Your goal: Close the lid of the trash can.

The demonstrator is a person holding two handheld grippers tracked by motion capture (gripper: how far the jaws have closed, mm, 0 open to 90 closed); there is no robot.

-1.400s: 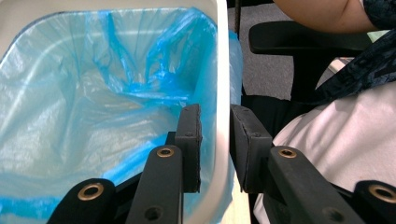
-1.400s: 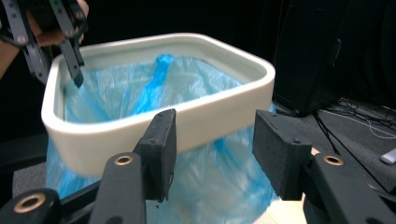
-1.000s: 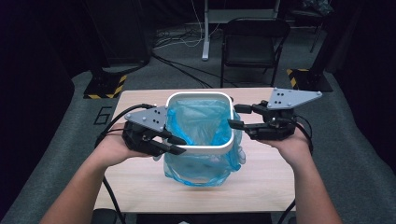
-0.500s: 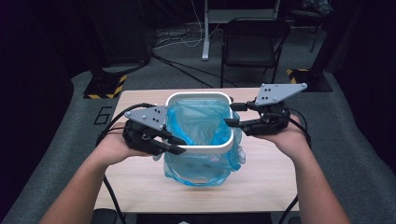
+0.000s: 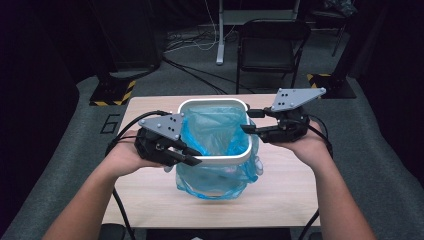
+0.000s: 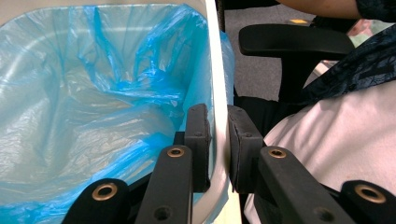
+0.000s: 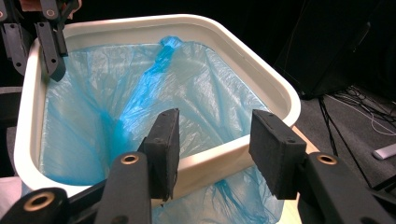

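I have the white bin (image 5: pixel 216 159) standing mid-tabletop (image 5: pixel 280 195), nearer the far edge, with the blue bag (image 5: pixel 215 130) lining it and spilling over its near rim. My left gripper (image 5: pixel 192 156) has just been closing and now clamps the bin's near-left rim, one pad inside against the bag, one outside. My right gripper (image 5: pixel 248 121) straddles the right rim, jaws apart and closing, pads not yet touching. Bare tabletop lies along the near edge and toward both near corners.
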